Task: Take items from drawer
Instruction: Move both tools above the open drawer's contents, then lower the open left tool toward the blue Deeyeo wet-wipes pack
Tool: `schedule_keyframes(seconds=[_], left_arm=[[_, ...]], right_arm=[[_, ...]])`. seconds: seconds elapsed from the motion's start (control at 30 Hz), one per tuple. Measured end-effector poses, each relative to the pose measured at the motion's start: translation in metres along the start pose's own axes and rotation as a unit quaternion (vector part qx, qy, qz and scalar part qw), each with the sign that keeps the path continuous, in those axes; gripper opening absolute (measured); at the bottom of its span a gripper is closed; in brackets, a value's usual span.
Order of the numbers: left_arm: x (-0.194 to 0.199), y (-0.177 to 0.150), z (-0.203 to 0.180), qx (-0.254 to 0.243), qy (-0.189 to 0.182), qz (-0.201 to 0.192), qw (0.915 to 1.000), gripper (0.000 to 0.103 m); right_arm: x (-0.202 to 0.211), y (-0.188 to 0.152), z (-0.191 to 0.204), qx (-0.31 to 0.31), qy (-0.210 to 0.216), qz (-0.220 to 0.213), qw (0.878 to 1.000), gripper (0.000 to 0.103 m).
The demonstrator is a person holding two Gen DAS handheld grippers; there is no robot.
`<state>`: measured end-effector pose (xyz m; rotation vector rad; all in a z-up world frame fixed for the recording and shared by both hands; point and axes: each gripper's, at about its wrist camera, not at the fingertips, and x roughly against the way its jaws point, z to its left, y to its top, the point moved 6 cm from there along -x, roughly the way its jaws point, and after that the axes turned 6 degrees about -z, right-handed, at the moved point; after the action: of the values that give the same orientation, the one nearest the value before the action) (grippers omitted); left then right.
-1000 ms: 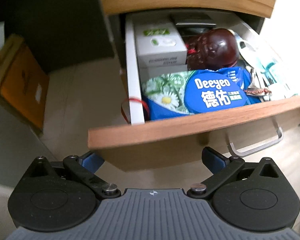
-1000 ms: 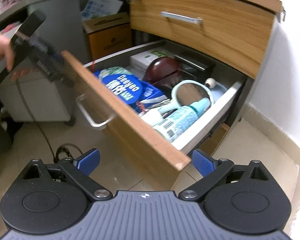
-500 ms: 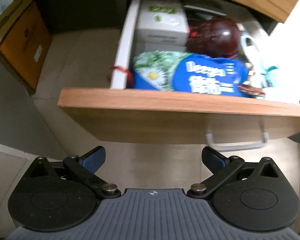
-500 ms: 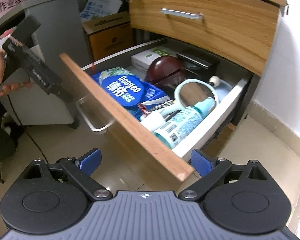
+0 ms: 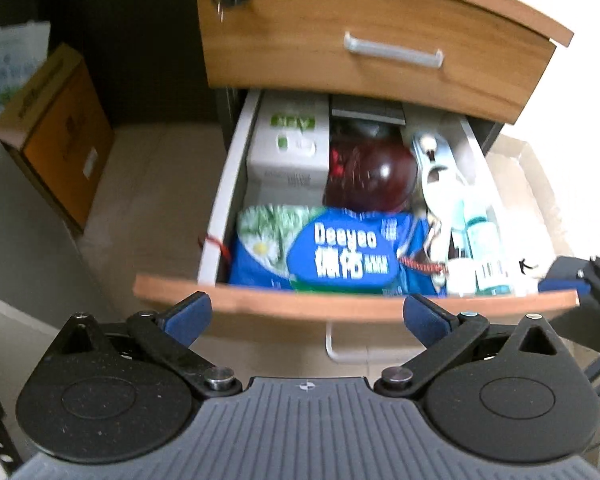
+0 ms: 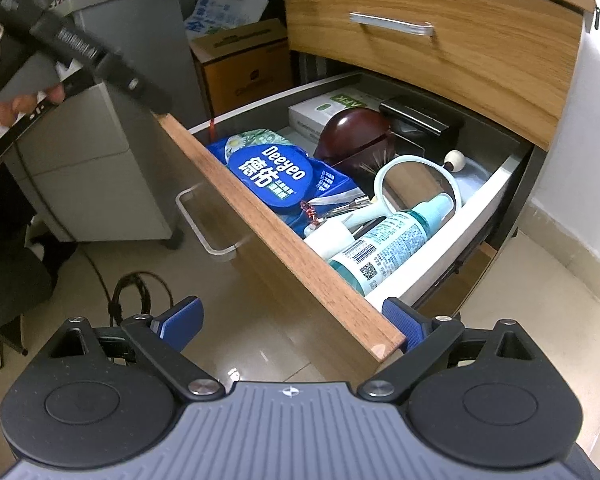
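Left gripper [image 5: 306,314] and right gripper [image 6: 290,322] both hang before the drawer [image 6: 284,236], jaws spread wide and empty. The drawer stands pulled out. Nearest inside lie a wipes pack [image 5: 340,254] and a spray bottle [image 6: 388,242] (on its side), then a mirror [image 6: 414,184], then a white box [image 5: 290,148].

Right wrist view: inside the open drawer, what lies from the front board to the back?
Spray bottle → round mirror → dark red wooden ball → white box, all in the drawer.
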<state>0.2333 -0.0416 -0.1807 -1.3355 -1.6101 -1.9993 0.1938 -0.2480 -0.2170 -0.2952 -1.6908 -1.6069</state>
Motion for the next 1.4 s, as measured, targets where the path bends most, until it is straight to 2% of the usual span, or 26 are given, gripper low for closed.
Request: schedule_keyframes(seconds=[0.1, 0.33, 0.47, 0.7, 0.8, 0.93, 1.2, 1.4], left_arm=[[0.003, 0.011, -0.005, -0.008, 0.007, -0.017, 0.9998, 0.103], [-0.012, 0.026, -0.013, -0.007, 0.001, -0.014, 0.9999, 0.103], [-0.021, 0.032, -0.018, -0.004, -0.009, -0.014, 0.9999, 0.103], [-0.036, 0.034, -0.028, -0.010, -0.025, -0.013, 0.9996, 0.103], [-0.048, 0.029, -0.030, -0.018, -0.029, 0.002, 0.9994, 0.103], [-0.063, 0.022, -0.032, -0.029, -0.035, 0.022, 0.9987, 0.103], [-0.097, 0.019, -0.026, -0.025, -0.087, 0.079, 0.9928, 0.103], [-0.129, 0.020, -0.027, -0.041, -0.065, 0.132, 0.9883, 0.103]], right_arm=[[0.001, -0.001, 0.001, 0.002, 0.009, 0.005, 1.000, 0.098], [0.003, -0.004, 0.004, 0.006, 0.018, 0.017, 1.000, 0.099], [0.004, 0.001, -0.002, -0.026, 0.027, 0.008, 0.999, 0.099], [0.003, 0.015, -0.018, -0.057, -0.003, -0.019, 0.998, 0.099], [0.000, 0.018, -0.027, -0.074, -0.013, -0.021, 0.997, 0.099], [-0.006, 0.020, -0.029, -0.077, -0.005, -0.009, 0.997, 0.099], [-0.003, 0.044, -0.029, -0.104, 0.034, -0.038, 0.993, 0.099], [-0.012, 0.066, -0.034, -0.086, 0.040, -0.036, 0.995, 0.099]])
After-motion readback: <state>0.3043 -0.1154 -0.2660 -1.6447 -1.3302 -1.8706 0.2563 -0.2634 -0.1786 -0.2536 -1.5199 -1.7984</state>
